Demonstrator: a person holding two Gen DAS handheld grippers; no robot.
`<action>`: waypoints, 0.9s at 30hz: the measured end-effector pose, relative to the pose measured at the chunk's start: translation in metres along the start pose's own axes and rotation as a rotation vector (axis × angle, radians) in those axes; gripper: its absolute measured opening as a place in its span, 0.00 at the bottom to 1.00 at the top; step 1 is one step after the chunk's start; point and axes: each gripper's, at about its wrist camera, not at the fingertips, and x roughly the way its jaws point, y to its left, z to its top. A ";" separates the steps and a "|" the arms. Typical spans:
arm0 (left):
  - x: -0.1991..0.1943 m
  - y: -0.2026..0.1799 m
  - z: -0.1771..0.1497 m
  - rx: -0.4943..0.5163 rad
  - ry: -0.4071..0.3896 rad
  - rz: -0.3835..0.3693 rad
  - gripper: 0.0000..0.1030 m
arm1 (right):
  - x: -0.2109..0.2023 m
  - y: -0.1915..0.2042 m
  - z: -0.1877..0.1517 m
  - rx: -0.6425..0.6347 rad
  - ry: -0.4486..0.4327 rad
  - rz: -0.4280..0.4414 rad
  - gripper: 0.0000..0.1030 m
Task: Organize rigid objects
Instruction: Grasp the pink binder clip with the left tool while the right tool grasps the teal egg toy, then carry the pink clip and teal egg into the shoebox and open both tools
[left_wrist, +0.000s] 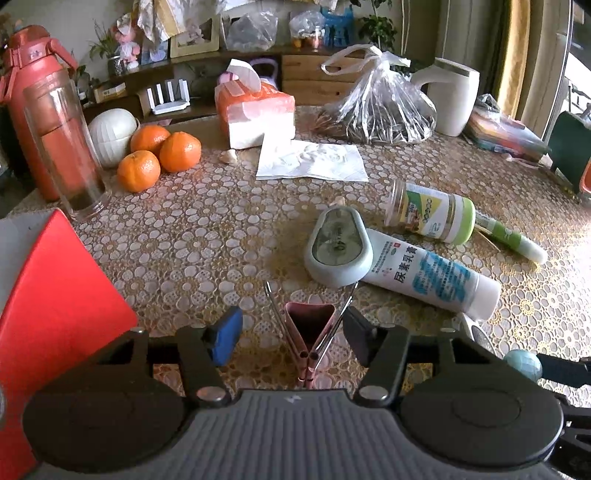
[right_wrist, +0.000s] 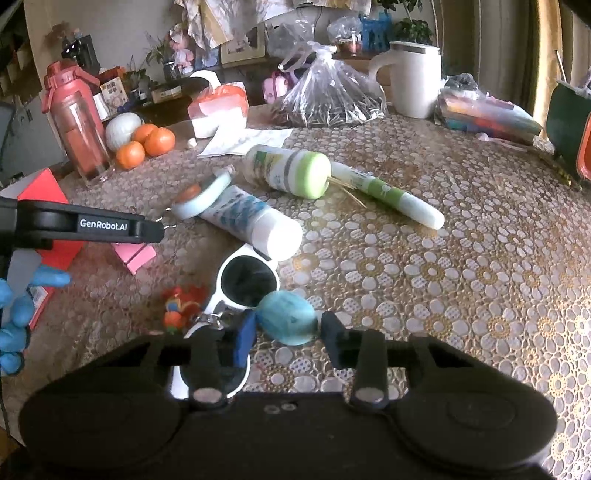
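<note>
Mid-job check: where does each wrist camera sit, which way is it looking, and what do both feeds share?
Left wrist: on the left gripper, angled down over the table; its fingers flank a pink triangular holder without touching it.
Right wrist: on the right gripper, angled down likewise; its pads close around a blue egg-shaped ball beside white sunglasses; a blue-gloved hand shows left.
Shared: cream tube, green-capped jar, oranges.

Daylight from right; glare washing tablecloth (left_wrist: 535, 236) at right edge; soft shadows; strong fisheye bending, dark corners; slightly soft focus.
</note>
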 end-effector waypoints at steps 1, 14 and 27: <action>0.000 0.000 0.000 0.004 -0.003 -0.003 0.56 | 0.000 0.000 0.000 -0.001 0.002 0.001 0.35; -0.014 0.003 0.003 -0.012 -0.010 -0.037 0.37 | -0.009 0.003 0.006 0.008 -0.015 -0.025 0.35; -0.075 0.013 0.014 -0.026 -0.040 -0.079 0.36 | -0.077 0.018 0.031 0.031 -0.148 0.002 0.34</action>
